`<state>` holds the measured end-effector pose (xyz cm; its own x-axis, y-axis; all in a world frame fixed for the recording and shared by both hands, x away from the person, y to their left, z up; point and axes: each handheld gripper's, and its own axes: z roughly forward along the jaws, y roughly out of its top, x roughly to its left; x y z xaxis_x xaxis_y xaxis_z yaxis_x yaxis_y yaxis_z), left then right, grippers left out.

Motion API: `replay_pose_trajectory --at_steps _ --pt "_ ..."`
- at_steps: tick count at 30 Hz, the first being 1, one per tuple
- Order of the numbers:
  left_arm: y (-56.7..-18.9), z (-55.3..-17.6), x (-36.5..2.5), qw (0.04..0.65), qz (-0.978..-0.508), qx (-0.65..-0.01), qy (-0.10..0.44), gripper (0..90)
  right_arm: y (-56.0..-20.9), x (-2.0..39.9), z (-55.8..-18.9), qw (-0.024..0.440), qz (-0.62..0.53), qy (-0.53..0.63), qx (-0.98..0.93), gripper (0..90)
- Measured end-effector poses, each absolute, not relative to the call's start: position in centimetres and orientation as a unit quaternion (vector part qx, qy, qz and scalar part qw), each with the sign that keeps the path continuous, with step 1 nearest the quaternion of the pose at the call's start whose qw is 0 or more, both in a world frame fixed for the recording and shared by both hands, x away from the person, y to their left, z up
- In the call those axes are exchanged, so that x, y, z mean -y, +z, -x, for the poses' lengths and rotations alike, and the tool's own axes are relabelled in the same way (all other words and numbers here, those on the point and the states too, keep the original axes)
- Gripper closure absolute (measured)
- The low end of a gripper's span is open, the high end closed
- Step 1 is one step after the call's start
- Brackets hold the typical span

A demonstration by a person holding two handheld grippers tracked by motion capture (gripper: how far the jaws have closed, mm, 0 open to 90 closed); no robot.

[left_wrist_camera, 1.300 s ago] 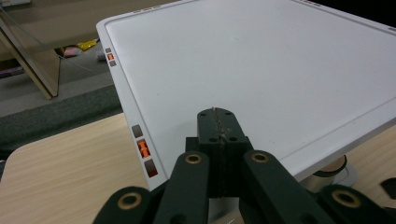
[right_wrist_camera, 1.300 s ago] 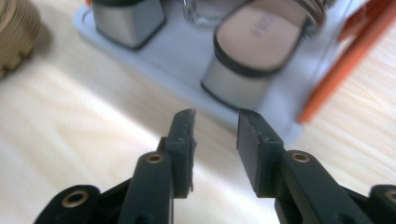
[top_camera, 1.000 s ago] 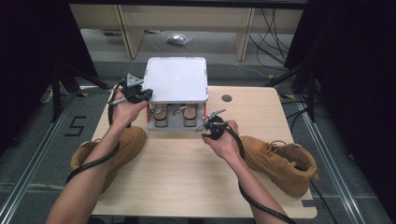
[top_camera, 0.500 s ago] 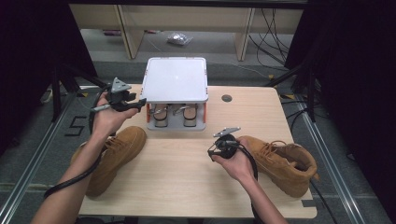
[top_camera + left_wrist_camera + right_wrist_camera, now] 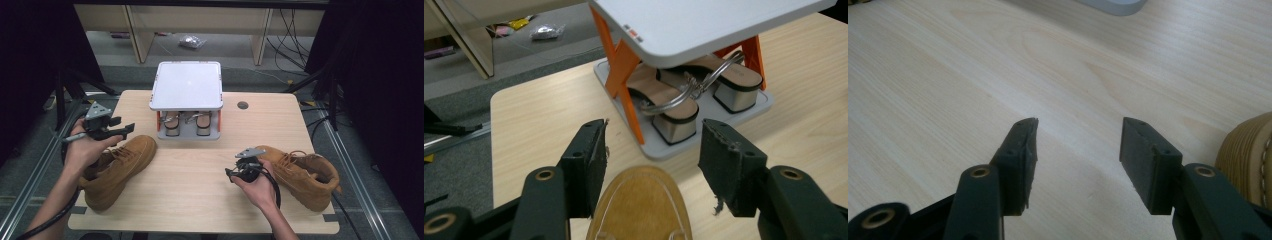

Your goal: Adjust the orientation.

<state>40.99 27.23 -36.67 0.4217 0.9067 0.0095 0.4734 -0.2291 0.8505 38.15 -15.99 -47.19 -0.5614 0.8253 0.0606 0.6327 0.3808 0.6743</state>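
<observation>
- Right gripper (image 5: 231,173), in front of the rack (image 5: 187,131) — jaws just widened, nothing between them; right boot (image 5: 305,172) just beside it.
- Left gripper (image 5: 127,130), jaws just spread, empty, hangs over the left boot (image 5: 120,167) toe, front-left of the rack.

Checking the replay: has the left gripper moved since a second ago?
Yes. The left gripper moved left, away from the shoe rack, jaws just opened, over the left boot.

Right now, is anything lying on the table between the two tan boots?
No. In the high view, only bare wood lies between the left boot and the right boot.
</observation>
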Motion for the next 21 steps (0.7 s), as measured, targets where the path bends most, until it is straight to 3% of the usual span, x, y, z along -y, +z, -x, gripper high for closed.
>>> replay_pose_trajectory --at_steps 9,21 --pt "-38.2 -38.3 -30.3 0.382 -0.738 -0.489 0.265 42.3 -47.5 16.0 -37.6 0.144 -0.45 0.342 -0.812 48.8" --pt "-38.8 -36.9 -31.5 0.379 -0.736 -0.501 0.252 40.3 -47.5 15.6 -37.4 0.148 -0.448 0.352 -0.808 47.7"
